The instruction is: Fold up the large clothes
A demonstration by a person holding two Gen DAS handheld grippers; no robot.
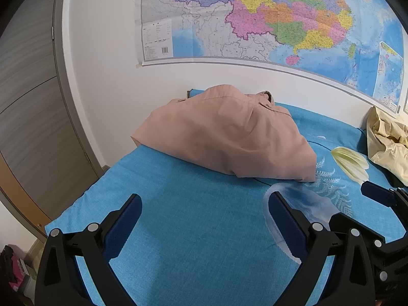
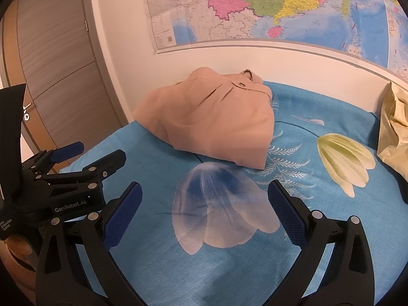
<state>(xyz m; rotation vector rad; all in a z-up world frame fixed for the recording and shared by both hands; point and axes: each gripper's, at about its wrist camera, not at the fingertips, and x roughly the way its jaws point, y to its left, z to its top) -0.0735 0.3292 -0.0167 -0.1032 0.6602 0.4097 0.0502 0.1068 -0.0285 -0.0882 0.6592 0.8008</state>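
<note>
Left wrist view: folded pink garment set down — left gripper and right gripper both spread, empty; the cream garment likely comes next.

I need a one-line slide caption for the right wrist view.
Right gripper open above the blue floral bedsheet, facing a folded tan garment; left gripper alongside.

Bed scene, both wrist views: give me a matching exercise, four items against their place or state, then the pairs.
Items:
1. pink garment
2. yellow garment
3. map
4. left gripper

Descriptions:
A. hung on the wall
B. bunched at the bed's right edge
C. open, holding nothing
D. folded on the blue bedspread, near the wall

Pairs: 1-D, 2-B, 3-A, 4-C
</note>
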